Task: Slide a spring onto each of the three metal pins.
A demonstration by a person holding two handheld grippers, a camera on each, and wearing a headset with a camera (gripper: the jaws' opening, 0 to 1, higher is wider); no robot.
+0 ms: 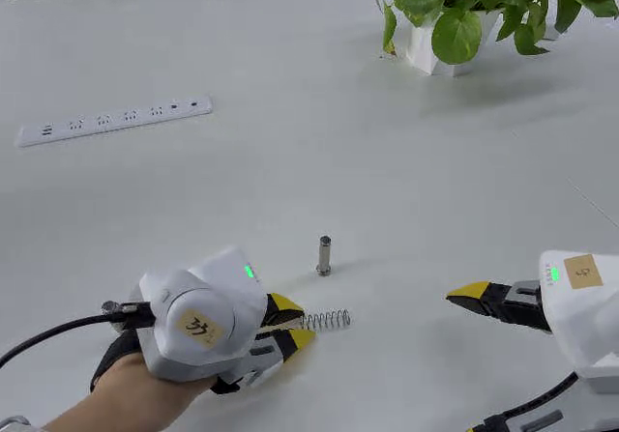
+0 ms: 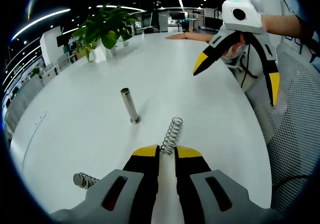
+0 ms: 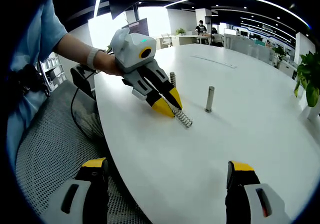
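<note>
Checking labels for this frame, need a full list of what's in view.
bare pin: 1, silver, upright mid-table
spring: 1, silver, in the left gripper's jaws, just in front of the bare pin
sprung pin: 1, silver, spring already on it, beside the left gripper
power strip: 1, white, far left of the table
plant: 1, green in a white pot, far right of the table
table: 1, white
left gripper: white with yellow tips, shut on the spring
right gripper: white with yellow tips, open, right of the spring
hand: 1, black glove, holding the left gripper
</note>
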